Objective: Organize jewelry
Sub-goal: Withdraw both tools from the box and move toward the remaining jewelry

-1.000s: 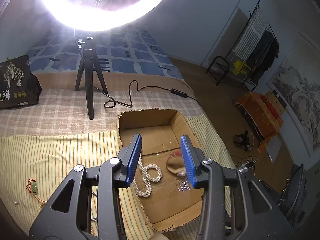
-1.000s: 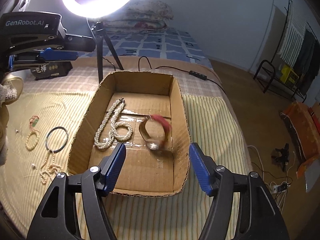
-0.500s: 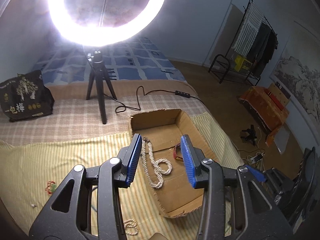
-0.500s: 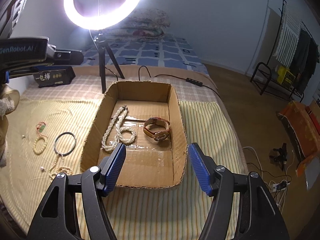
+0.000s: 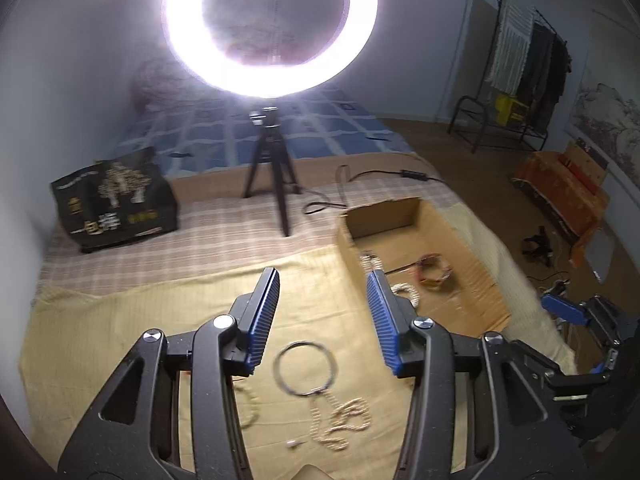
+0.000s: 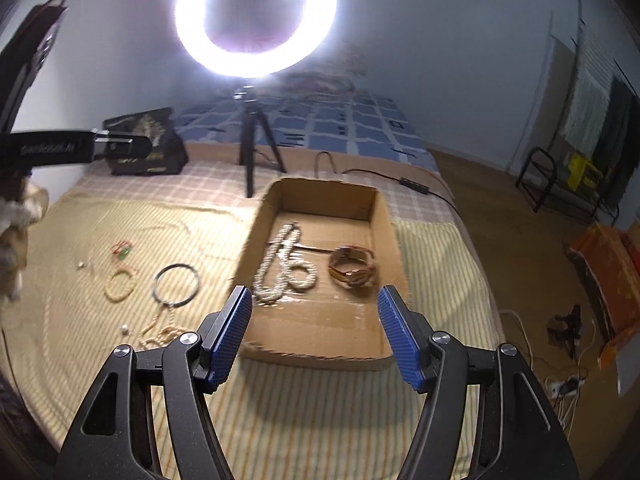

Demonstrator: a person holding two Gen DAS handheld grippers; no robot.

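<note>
My left gripper [image 5: 322, 314] hangs over the yellow striped cloth [image 5: 120, 320], jaws opening, nothing between them. Below it lies the thin metal bangle [image 5: 306, 368], and just beside that, nearer me, a loose beaded strand [image 5: 344, 420] with a tiny white bead [image 5: 292, 443] close by. My right gripper [image 6: 314, 334] stands open and empty at the near edge of the cardboard box [image 6: 320, 354]. In the box, toward its left wall, sits the looped pearl necklace [image 6: 284, 264]; right of it, apart, the brown-strapped watch [image 6: 354, 270]. Left of the box on the cloth I see a small beaded bracelet [image 6: 119, 286] and a red-and-green charm [image 6: 122, 250], blurred. Beyond the box's far edge the ring light [image 6: 256, 16] glares on its tripod [image 6: 252, 140], a dark printed bag [image 5: 114, 200] at the far-left corner.
</note>
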